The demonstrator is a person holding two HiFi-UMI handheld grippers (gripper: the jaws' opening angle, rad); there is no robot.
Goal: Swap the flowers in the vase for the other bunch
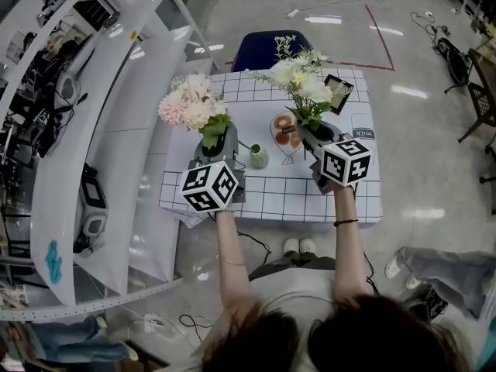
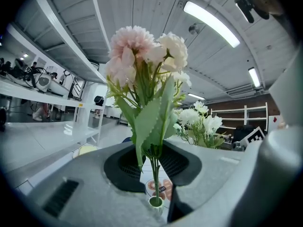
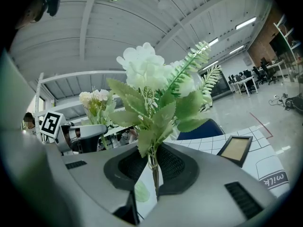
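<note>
- Left gripper (image 1: 216,152) is clamped on the stems of the pink-and-cream flower bunch (image 1: 191,104); blooms stand above its jaws.
- Right gripper (image 1: 323,136) is clamped on the stems of the white flower bunch w/ green fern sprigs (image 1: 302,76).
- Head view only: small pale-green vase (image 1: 258,156) stands on the grid-pattern tablecloth (image 1: 310,196), btwn the grippers.
- Left gripper view only: pink stems' tips line up w/ the vase mouth below its jaws; inside or above, can't tell.

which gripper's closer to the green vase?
Left. Left gripper holds the pink bunch just left of the green vase; right gripper holds the white bunch farther to its right.
</note>
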